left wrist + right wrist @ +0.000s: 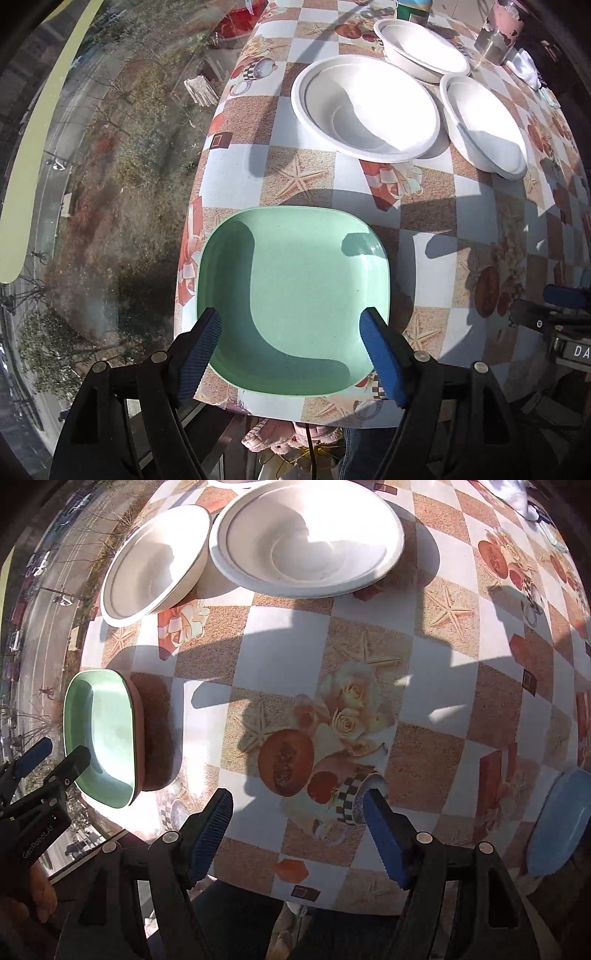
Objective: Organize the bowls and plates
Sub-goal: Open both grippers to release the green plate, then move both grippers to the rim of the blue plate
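Observation:
A pale green square plate lies at the table's near left corner. My left gripper is open, its blue pads standing over the plate's near edge on either side. In the right wrist view the green plate shows a pinkish-brown edge beneath it; I cannot tell whether that is a second plate. Three white bowls sit further back: a large one, one to its right, one behind. My right gripper is open over bare tablecloth. A blue plate lies at the near right edge.
The checked tablecloth covers the table, whose left edge runs along a window above a street. A green can, a glass jar and a white cloth stand at the back right. The left gripper shows in the right wrist view.

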A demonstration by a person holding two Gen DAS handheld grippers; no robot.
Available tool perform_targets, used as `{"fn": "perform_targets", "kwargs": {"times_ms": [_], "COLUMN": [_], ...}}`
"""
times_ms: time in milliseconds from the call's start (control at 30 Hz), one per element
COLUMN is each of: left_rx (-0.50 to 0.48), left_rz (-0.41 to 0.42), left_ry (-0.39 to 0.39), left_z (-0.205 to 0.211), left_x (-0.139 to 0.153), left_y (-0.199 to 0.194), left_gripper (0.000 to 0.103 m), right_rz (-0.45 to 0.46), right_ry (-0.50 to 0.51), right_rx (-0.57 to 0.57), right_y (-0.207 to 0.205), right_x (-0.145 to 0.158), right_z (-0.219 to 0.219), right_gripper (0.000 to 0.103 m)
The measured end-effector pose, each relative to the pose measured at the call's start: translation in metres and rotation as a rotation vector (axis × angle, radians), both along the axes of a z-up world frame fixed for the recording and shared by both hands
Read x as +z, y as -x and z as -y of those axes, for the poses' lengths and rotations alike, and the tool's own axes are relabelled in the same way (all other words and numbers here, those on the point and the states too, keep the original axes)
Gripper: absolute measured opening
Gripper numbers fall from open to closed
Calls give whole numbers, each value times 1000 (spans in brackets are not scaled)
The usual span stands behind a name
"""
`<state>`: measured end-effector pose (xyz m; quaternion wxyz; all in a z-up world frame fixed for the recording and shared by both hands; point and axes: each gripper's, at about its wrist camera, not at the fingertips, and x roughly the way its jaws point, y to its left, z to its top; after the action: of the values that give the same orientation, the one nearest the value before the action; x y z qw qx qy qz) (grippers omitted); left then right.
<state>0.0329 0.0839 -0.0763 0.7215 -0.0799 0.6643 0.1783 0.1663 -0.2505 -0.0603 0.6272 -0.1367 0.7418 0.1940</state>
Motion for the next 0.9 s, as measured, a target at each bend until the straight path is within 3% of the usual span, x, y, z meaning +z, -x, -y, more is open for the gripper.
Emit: {"fn": "perform_targets", "kwargs": {"times_ms": [367,700,900], "left_rx": [-328,-566,-636], "left_rz": [-58,-67,-83], "left_ry": [52,112,121], "left_z": [112,211,247], "left_x": [2,9,9], "left_y": [-30,-57,-58], "left_gripper": [80,80,81], "right_rz": [130,199,223], "right_ry": [108,276,331], "right_rx": [-357,-563,-645], "right_y": [-34,-41,-75], "right_x": [16,22,20], "right_z": [141,258,328], "right_gripper": [74,74,74]}}
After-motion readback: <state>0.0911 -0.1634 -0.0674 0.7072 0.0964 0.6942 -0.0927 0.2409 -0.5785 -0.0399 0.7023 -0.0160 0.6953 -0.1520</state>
